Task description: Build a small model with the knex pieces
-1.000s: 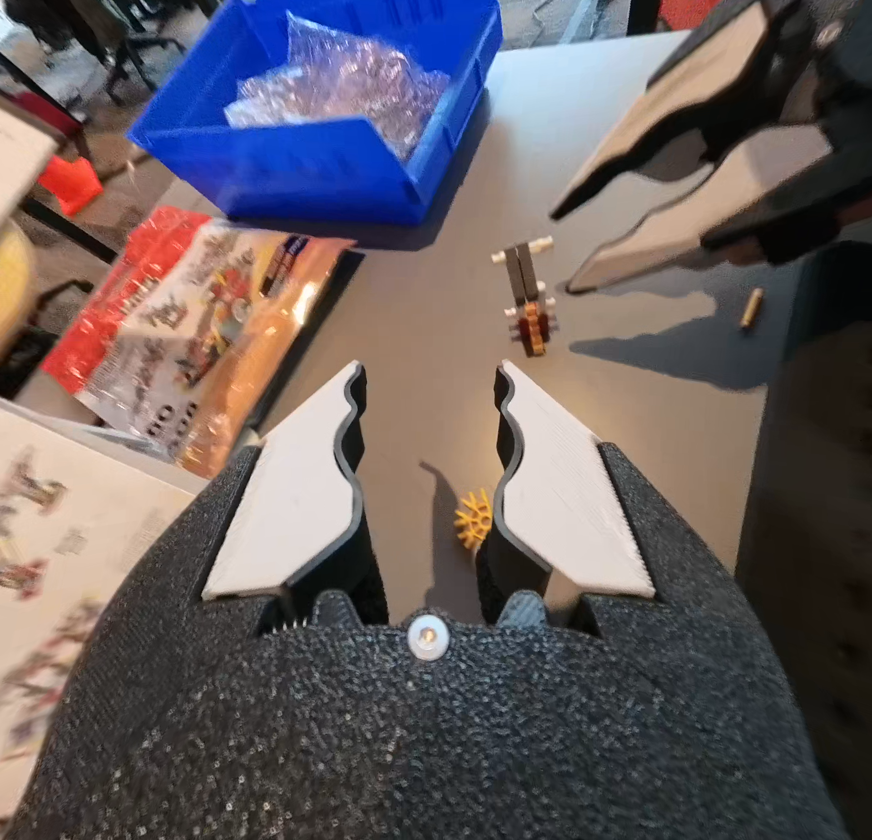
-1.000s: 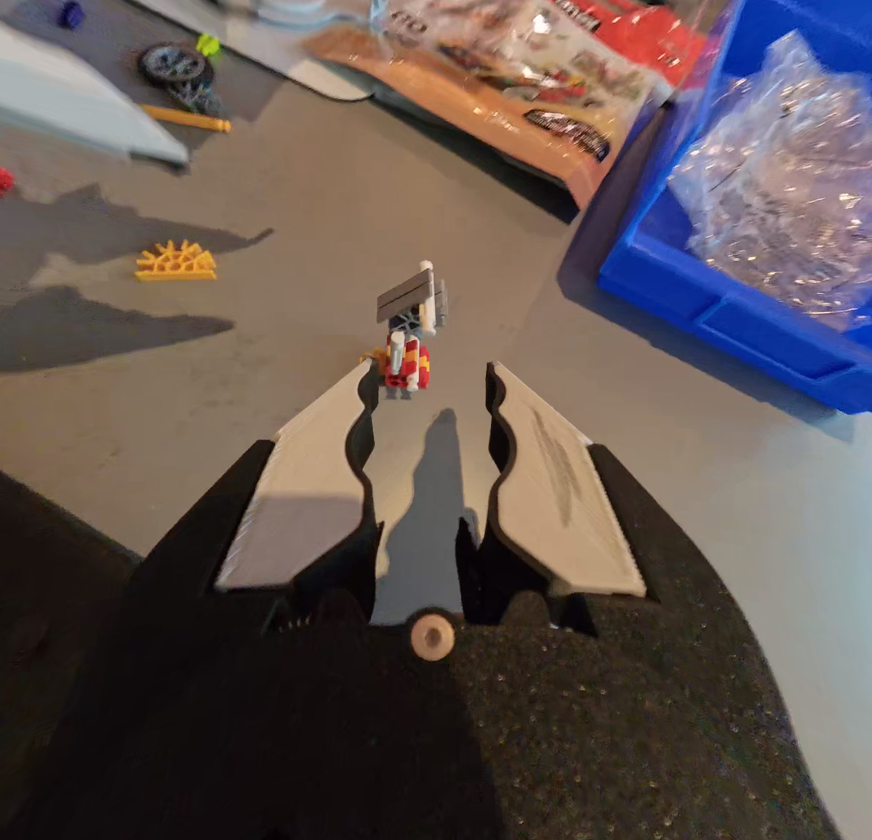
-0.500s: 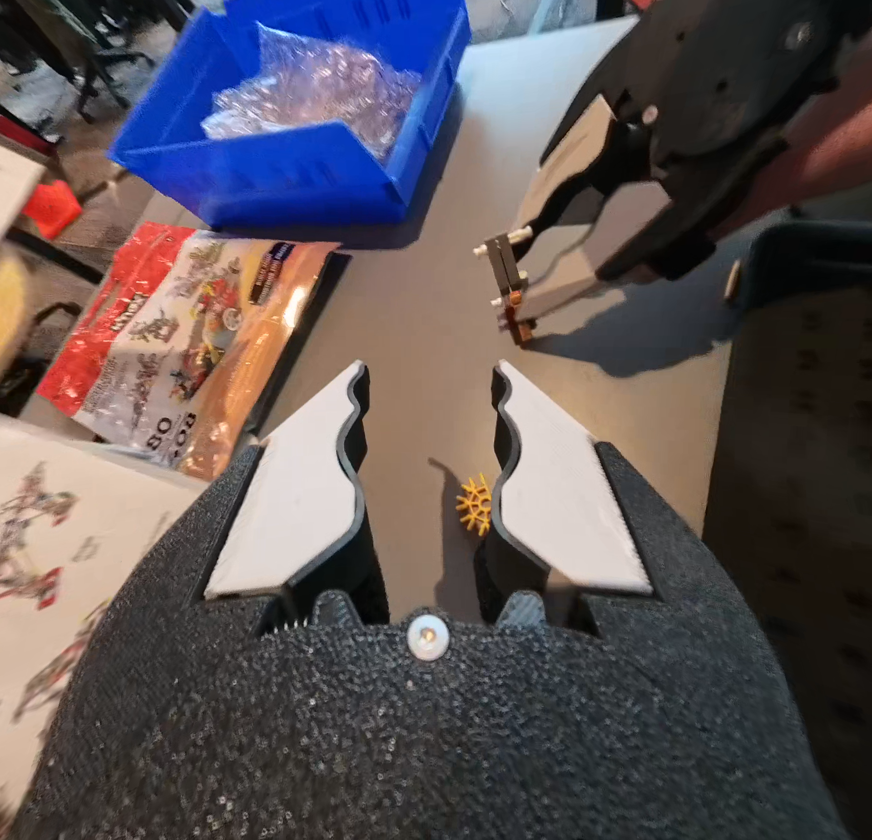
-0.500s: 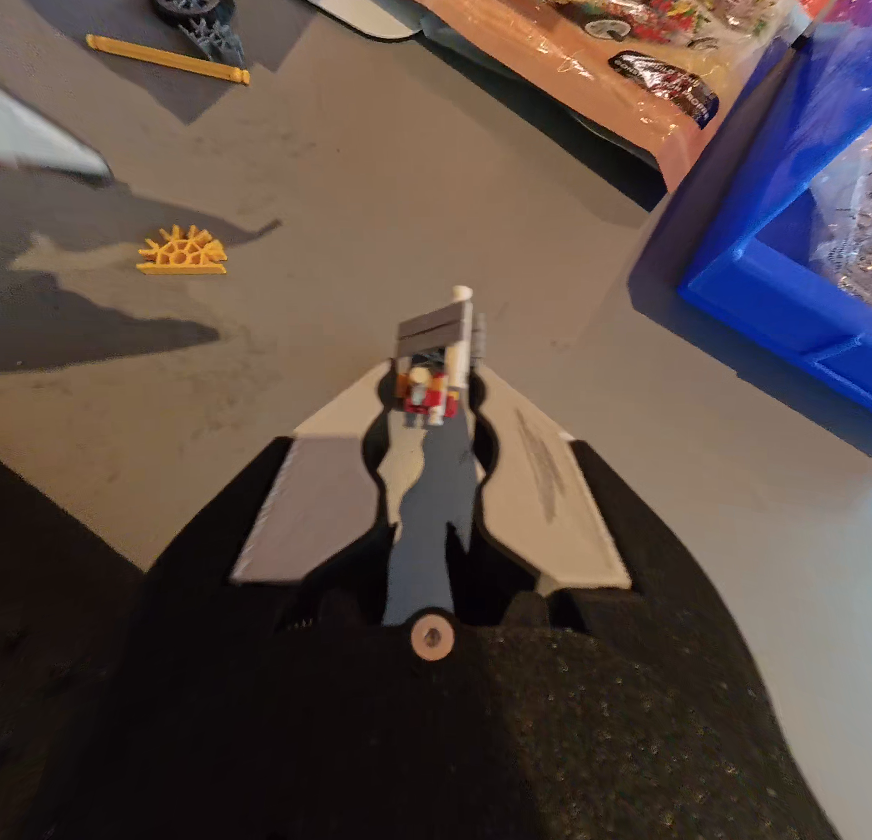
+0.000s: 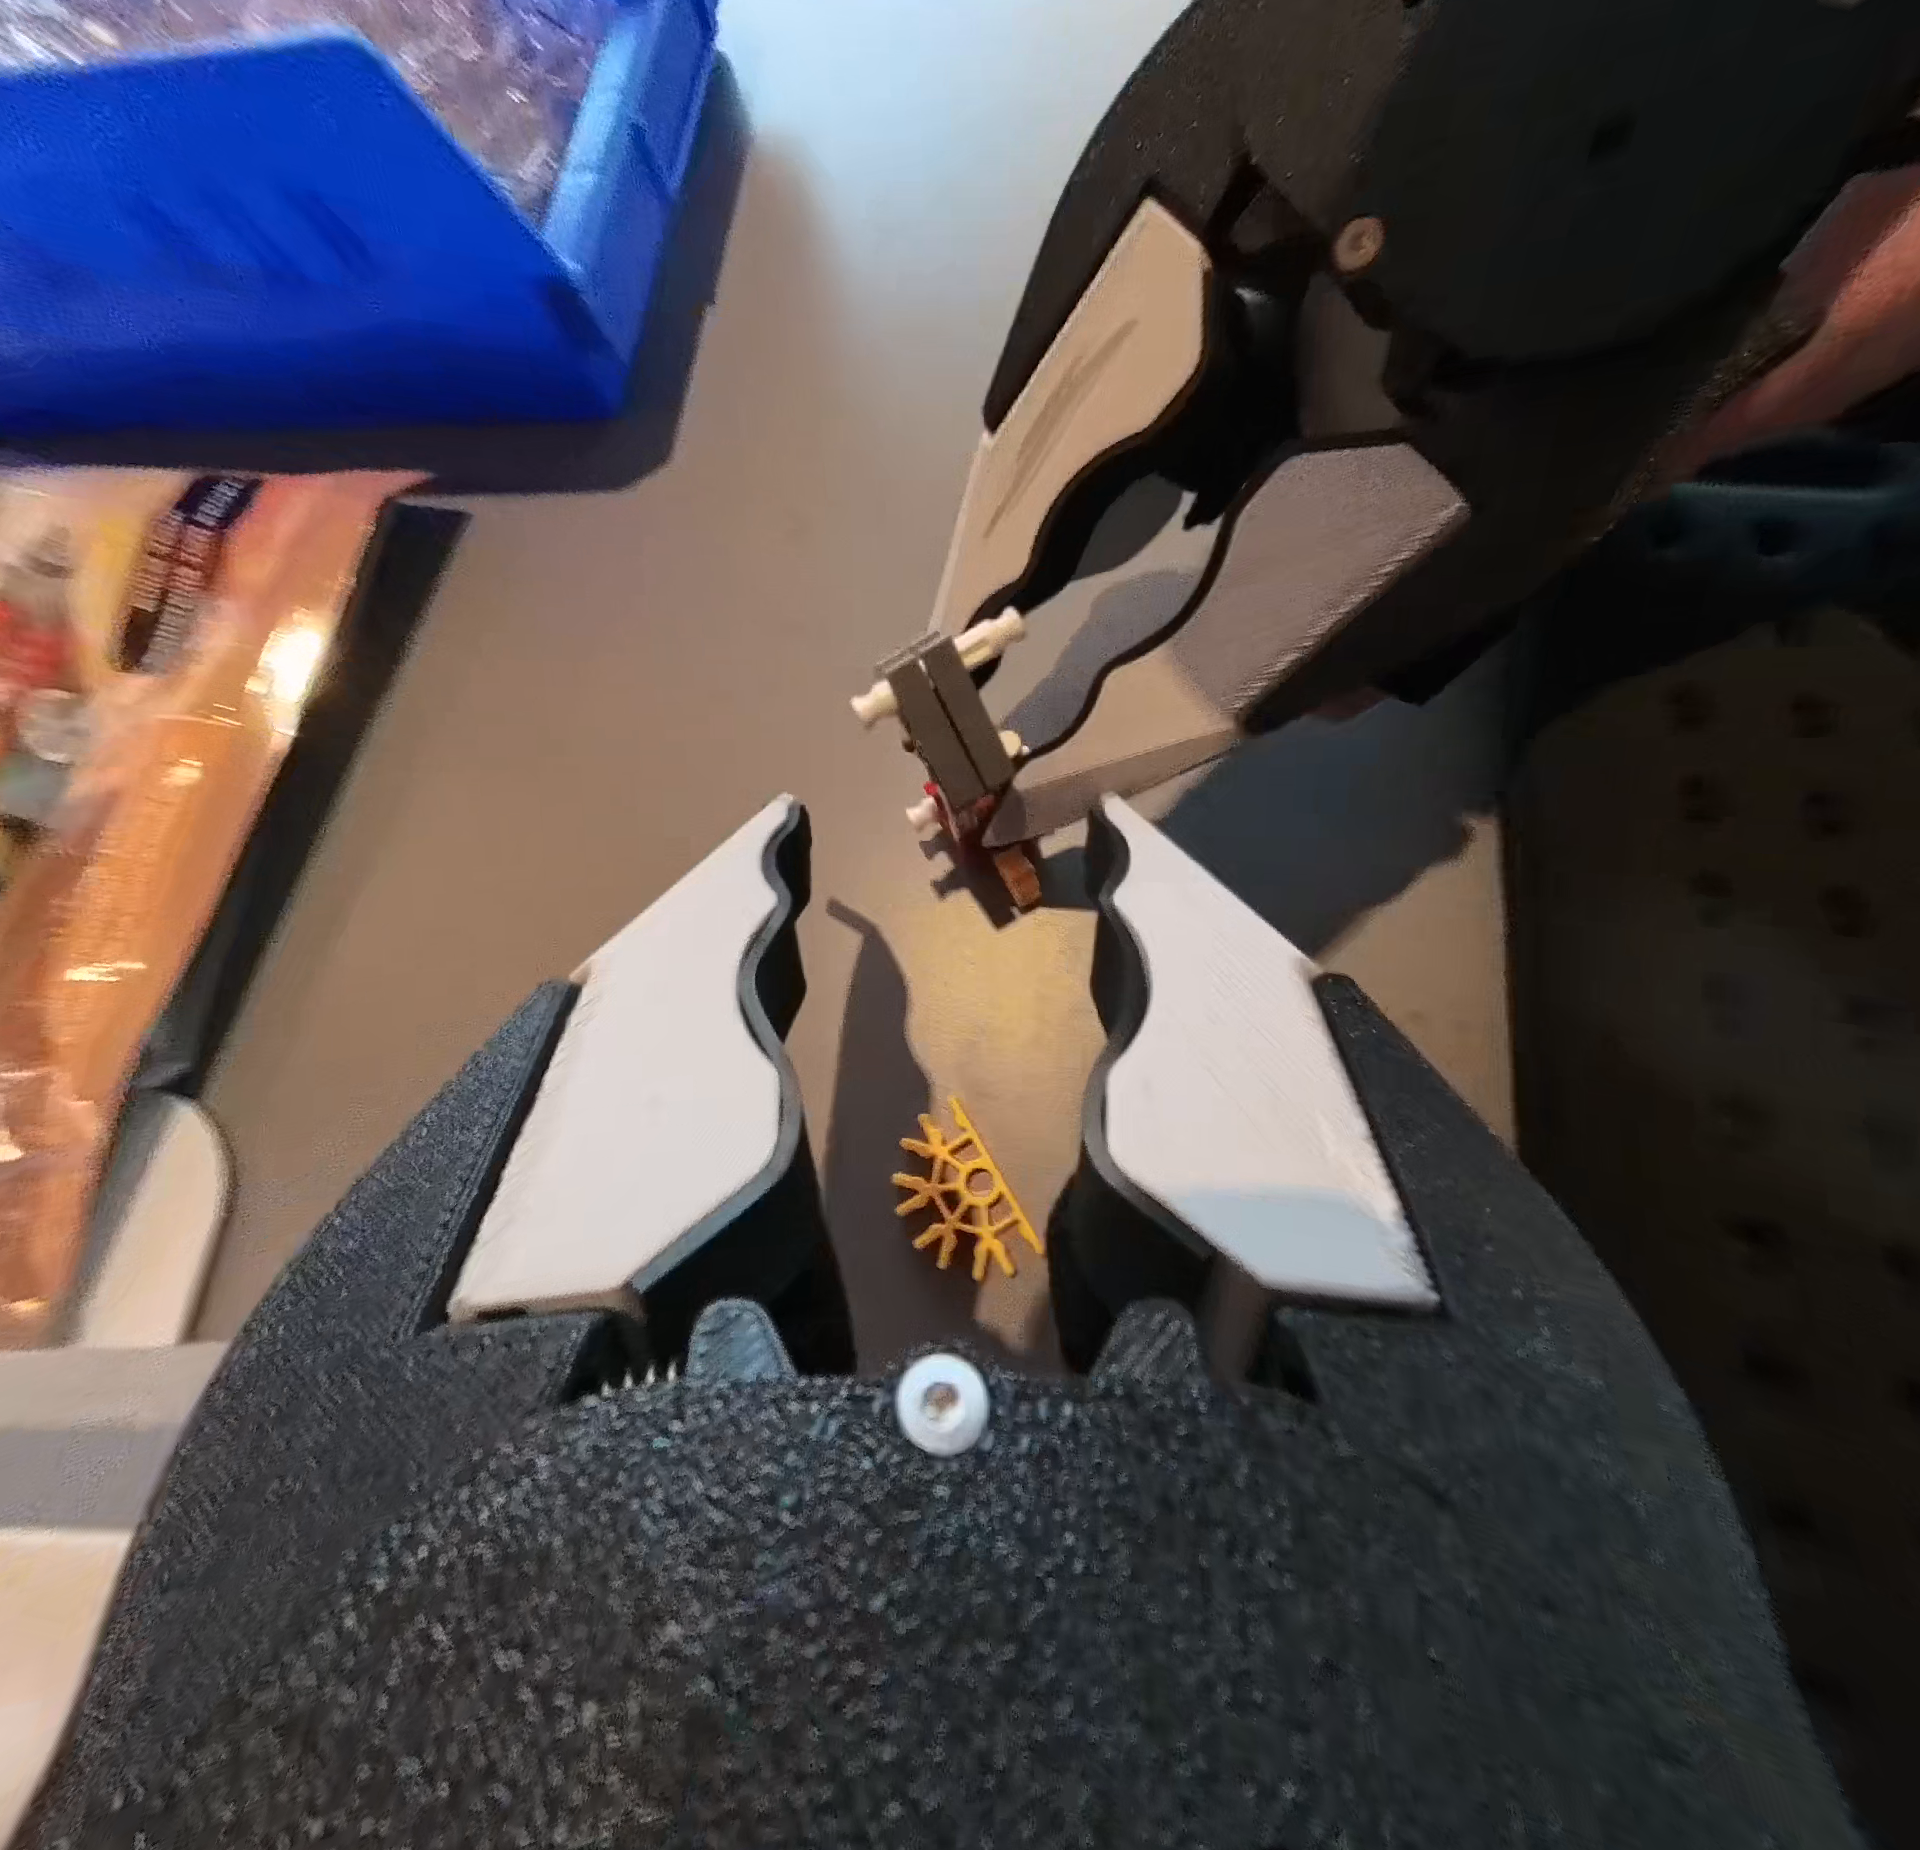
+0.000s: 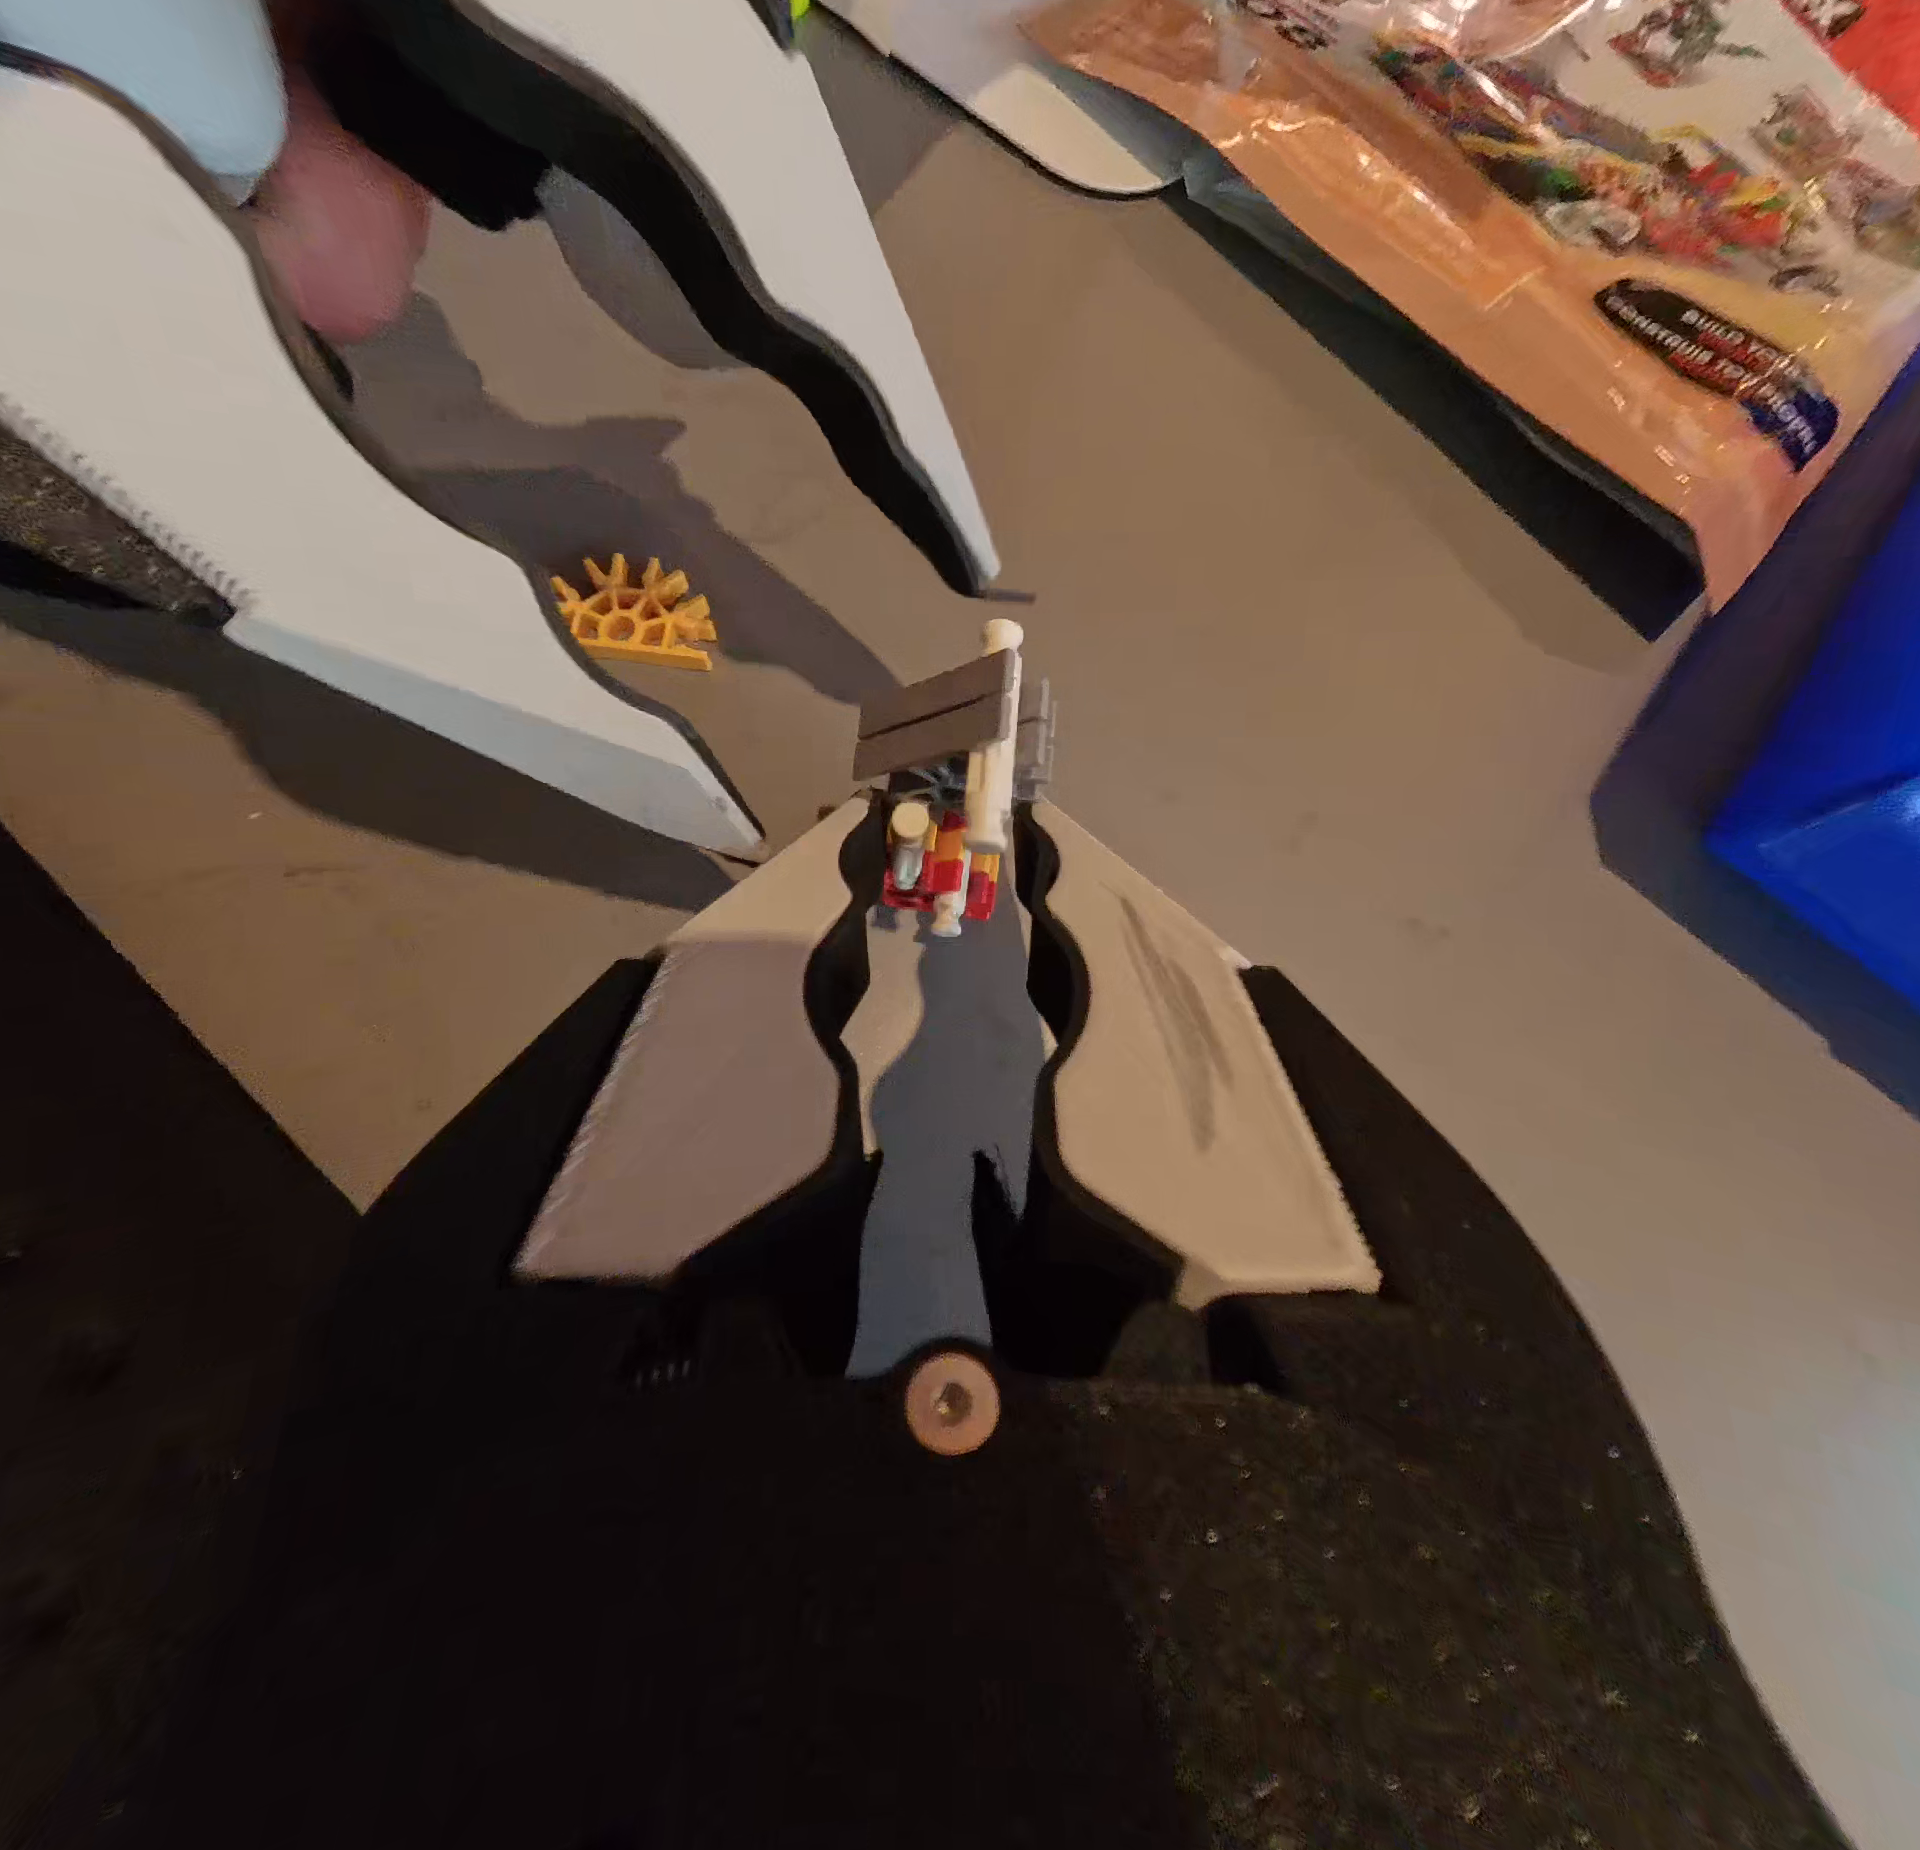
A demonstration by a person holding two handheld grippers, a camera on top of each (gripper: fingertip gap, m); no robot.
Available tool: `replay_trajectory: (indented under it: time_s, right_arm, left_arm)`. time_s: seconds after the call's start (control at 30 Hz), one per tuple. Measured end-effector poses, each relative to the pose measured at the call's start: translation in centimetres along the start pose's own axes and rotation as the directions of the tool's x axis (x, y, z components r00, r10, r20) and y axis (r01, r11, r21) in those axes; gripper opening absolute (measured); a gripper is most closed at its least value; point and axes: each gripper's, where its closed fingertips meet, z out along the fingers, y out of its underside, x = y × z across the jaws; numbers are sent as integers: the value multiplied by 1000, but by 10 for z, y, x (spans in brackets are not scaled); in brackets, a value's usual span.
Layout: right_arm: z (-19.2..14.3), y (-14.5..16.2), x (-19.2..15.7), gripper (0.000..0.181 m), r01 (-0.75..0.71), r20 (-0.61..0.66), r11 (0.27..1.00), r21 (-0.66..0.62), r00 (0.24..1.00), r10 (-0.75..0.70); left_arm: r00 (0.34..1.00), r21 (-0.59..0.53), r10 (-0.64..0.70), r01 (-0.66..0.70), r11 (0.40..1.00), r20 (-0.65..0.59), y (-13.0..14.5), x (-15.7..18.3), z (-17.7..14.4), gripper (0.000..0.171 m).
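Observation:
My right gripper (image 6: pixel 945 834) is shut on a small toy assembly (image 6: pixel 935 720) of grey panels, white rods and red and orange pieces. It grips the red lower end. In the left wrist view the assembly (image 5: pixel 945 730) hangs from the right gripper (image 5: pixel 997 751) just beyond my left fingertips. My left gripper (image 5: pixel 948 844) is open and empty, low over the grey table (image 5: pixel 623 657). A yellow half-round connector (image 5: pixel 966 1192) lies flat on the table between its fingers. It also shows in the right wrist view (image 6: pixel 636 616), under the left gripper's white fingers (image 6: pixel 727 190).
A blue bin (image 5: pixel 312 273) holding a clear plastic bag stands at the far left of the table. A printed toy bag (image 5: pixel 156 761) lies beside it, also in the right wrist view (image 6: pixel 1507 190). A dark surface (image 5: pixel 1714 969) borders the table on the right. My left and right fingertips are right by each other.
My right gripper has shut on the assembly and carried it toward my left gripper. My left gripper has moved forward, staying open, with the yellow connector now between its fingers.

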Motion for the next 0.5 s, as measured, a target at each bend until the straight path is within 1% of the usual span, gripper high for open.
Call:
replay_trajectory:
  time_s: [0.03,0.13,0.2,0.27,0.33,0.37,0.43,0.47,0.5]
  right_arm:
    - [-1,1,-2,24,-10,15,1000,-3,1000,10]
    - [-8,-2,-1,28,-52,39,998,18,998,51]
    - [-11,-3,-1,27,-77,63,997,22,995,75]
    - [-12,-4,0,21,-98,72,995,28,993,96]
    - [-11,-3,-2,23,-140,100,990,12,985,138]
    - [-11,-4,-5,27,-155,116,988,16,981,153]
    - [-12,-5,-11,30,-171,149,985,19,975,166]
    - [-12,-4,-12,29,-173,148,985,18,974,169]
    - [-13,-3,-10,30,-169,137,985,19,977,165]
  left_arm:
    - [999,-15,-22,21,1000,-35,4,2,2,51]
    - [999,-56,12,-14,998,-47,16,4,7,54]
    - [997,-50,8,-12,999,-80,14,12,10,55]
    - [998,-61,25,-29,998,-60,15,12,15,57]
    - [997,-54,9,-13,998,-83,14,19,21,58]
    - [997,-60,6,-11,998,-70,14,19,25,55]
    - [999,-87,27,-29,996,-22,17,15,32,45]
    - [999,-94,38,-40,995,-23,18,15,35,42]
    - [998,-94,49,-51,994,-27,18,16,36,36]
